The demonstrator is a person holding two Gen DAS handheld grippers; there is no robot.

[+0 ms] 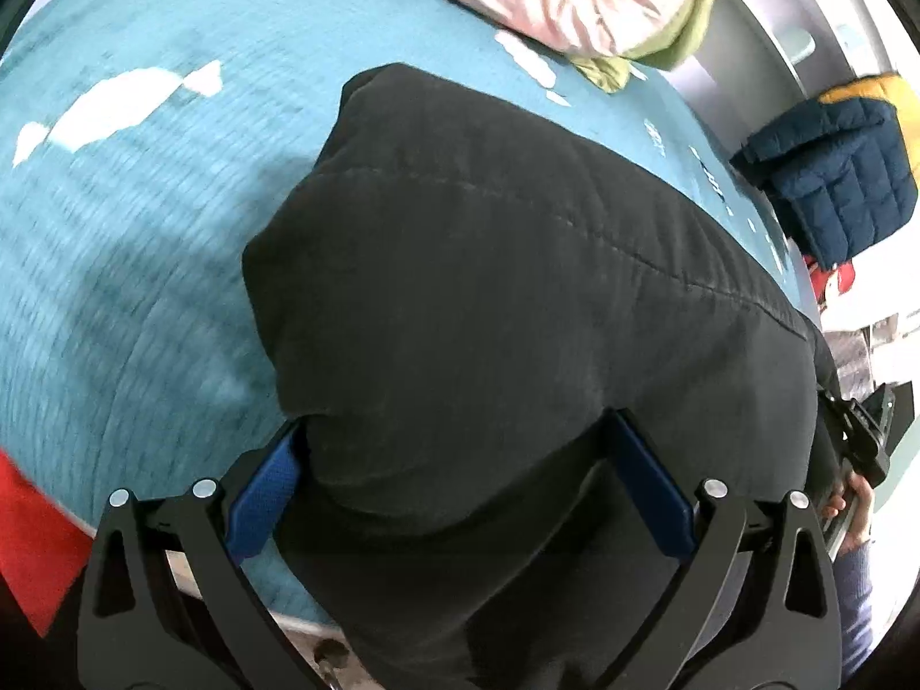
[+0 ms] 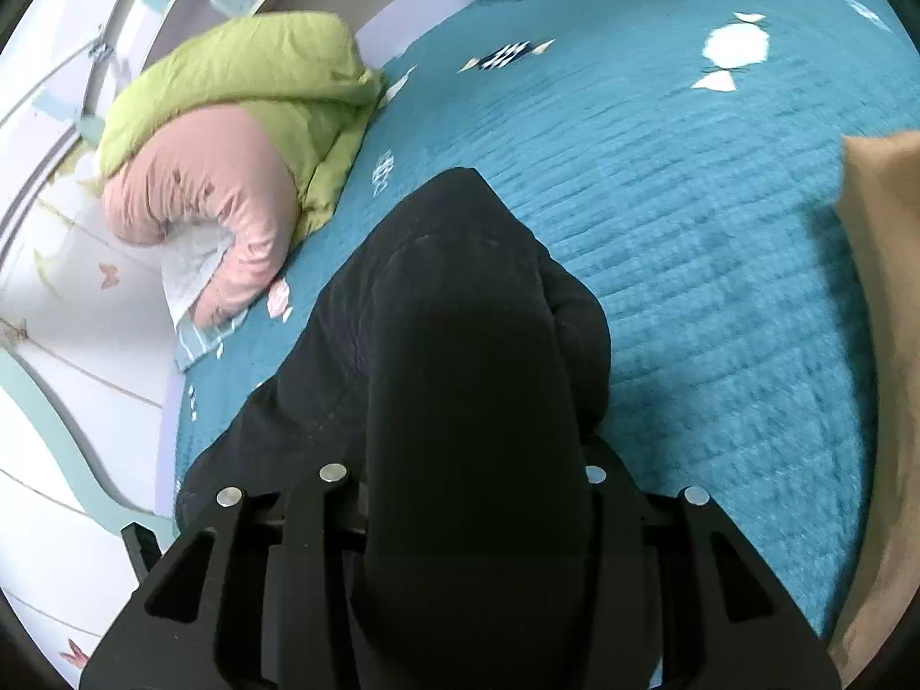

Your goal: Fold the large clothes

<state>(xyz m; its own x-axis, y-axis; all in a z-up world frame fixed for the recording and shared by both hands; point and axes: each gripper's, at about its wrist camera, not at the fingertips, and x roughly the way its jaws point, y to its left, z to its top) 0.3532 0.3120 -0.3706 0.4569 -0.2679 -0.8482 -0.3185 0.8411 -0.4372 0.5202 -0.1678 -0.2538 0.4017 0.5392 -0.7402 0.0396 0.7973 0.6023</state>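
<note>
While both grippers pinch bunched cloth, a bulky black padded garment (image 1: 517, 264) hangs between them above a teal quilted bedspread (image 1: 132, 264). Blue pads of the left gripper (image 1: 460, 489) clamp a thick fold; the right gripper (image 2: 471, 494) has its fingertips buried in fabric, seemingly gripping too. Holding two points likely lets the person carry an edge over. Farther off lies a pink-and-green jacket (image 2: 241, 138).

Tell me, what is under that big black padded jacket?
The black padded jacket lies on a teal quilted bedspread, which shows all around it. Whatever lies directly beneath the jacket is covered.
</note>
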